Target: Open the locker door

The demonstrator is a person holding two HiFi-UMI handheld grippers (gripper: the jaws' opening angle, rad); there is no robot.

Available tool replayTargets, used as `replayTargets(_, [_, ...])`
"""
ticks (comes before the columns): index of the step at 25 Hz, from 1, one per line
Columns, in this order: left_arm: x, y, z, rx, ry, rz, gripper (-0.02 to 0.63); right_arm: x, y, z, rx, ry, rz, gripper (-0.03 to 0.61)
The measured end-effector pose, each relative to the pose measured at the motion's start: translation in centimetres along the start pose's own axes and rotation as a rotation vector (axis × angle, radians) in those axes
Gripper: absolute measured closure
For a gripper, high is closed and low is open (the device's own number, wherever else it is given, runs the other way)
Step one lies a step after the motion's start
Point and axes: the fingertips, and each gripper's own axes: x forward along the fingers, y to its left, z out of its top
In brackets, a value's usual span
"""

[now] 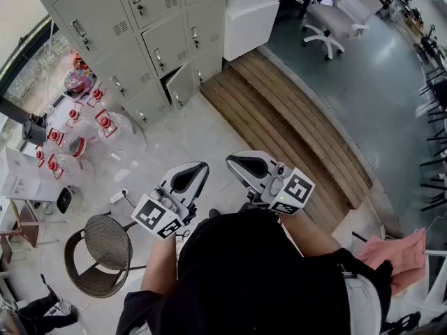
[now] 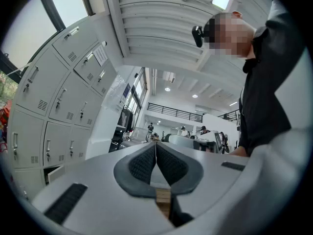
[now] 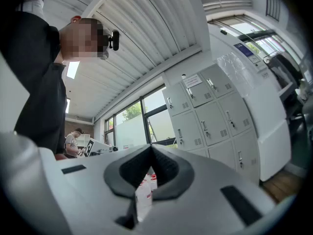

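Left tongs: the left tongs (image 1: 200, 167) are clenched. In the left gripper view (image 2: 155, 147) the two dark ribbed pads meet along one line with nothing between them.
Right tongs: the right tongs (image 1: 231, 161) are also clenched and empty. In the right gripper view (image 3: 150, 150) the pads touch at the tip.
Where the tongs are: both are held near the person's chest, side by side and close together but not touching. Their tips point away towards the floor in front of the lockers.
Marker cubes: the left marker cube (image 1: 157, 217) and the right marker cube (image 1: 297, 189) each sit at the near end of their tongs.
Lockers: the pale grey lockers (image 1: 133, 26) stand at the far left, well apart from both tongs. Each door has a small handle and a vent.
Locker door: the locker door (image 1: 180, 84) is in the lowest row, towards the right end of the bank. It stands slightly ajar, with a dark gap along its top edge, while the doors around it lie flush.
Wooden step: the wooden step (image 1: 300, 142) runs diagonally from the lockers' right end towards the near right.
Jars: clear jars with red lids (image 1: 73, 128) are clustered at the left.
Wicker chair: the wicker chair (image 1: 98, 253) is at the near left, beside the person.
Office chair: the white office chair (image 1: 332, 21) is at the far right, on the grey floor.
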Motion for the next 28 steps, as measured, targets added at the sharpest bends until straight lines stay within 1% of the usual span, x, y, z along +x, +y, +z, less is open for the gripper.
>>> replayTargets(4, [-0.9, 0.1, 0.0, -0.003, 0.005, -0.039, 0.597, 0.8, 0.6, -0.5, 0.003, 0.011, -0.012, 0.572])
replayTargets(8, [-0.9, 0.2, 0.0, -0.015, 0.001, -0.086, 0.597, 1.6, 0.3, -0.4, 0.003, 0.01, -0.048, 0.571])
replayTargets(14, [0.0, 1.2, -1.4, -0.101, 0.006, -0.162, 0.597, 2.0, 0.3, -0.3, -0.024, 0.041, -0.082, 0.571])
replayTargets(20, [2.6, 0.3, -1.5, -0.137, -0.015, -0.248, 0.597, -0.9, -1.5, -0.3, 0.007, 0.028, -0.173, 0.571])
replayTargets(22, [3.1, 0.7, -1.8, -0.137, -0.004, -0.256, 0.597, -1.0, -2.0, -0.6, 0.014, 0.035, -0.185, 0.571])
replayTargets(24, [3.5, 1.4, -2.0, -0.141, -0.003, -0.255, 0.597, -0.6, -2.4, -0.9, 0.019, 0.046, -0.176, 0.571])
replayTargets(28, [4.5, 3.5, -2.0, -0.133, -0.01, -0.211, 0.598, 0.5, -4.4, -1.3, 0.026, 0.047, -0.139, 0.571])
